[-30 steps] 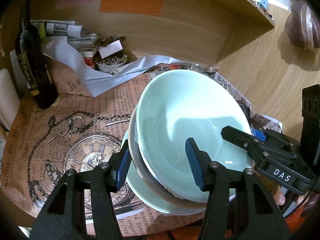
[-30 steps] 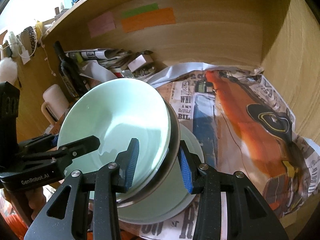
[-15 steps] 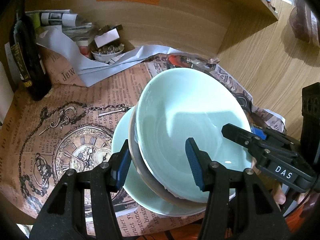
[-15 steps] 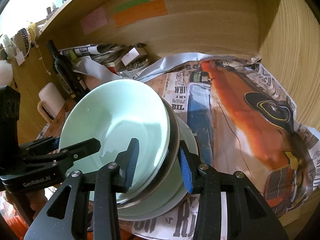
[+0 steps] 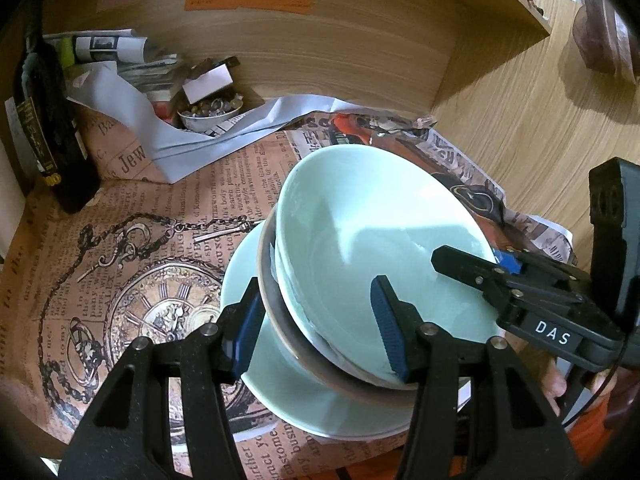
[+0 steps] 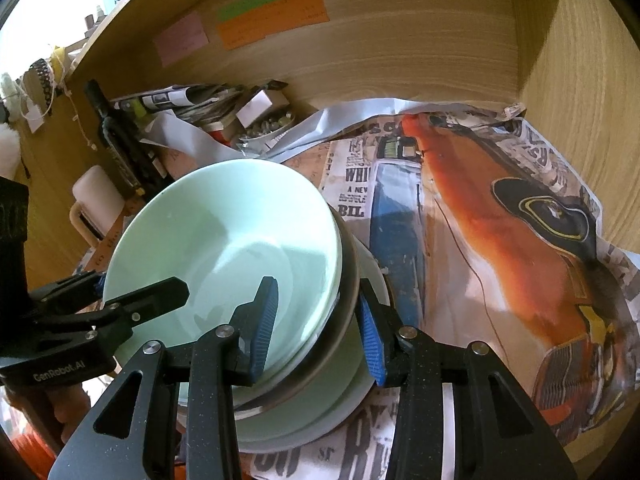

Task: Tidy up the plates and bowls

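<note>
My left gripper (image 5: 318, 326) and right gripper (image 6: 316, 330) are each clamping opposite rims of the tilted stack of bowls (image 5: 376, 248), which is resting over a pale green plate (image 5: 288, 396) on the newspaper-lined shelf (image 5: 120, 248).

So the bowl stack (image 5: 376, 276) sits on a plate (image 5: 288, 396) on the newspaper (image 5: 120, 280). Bottle (image 5: 44, 136) stands back left, small dish (image 5: 208, 114) behind among papers.
</note>
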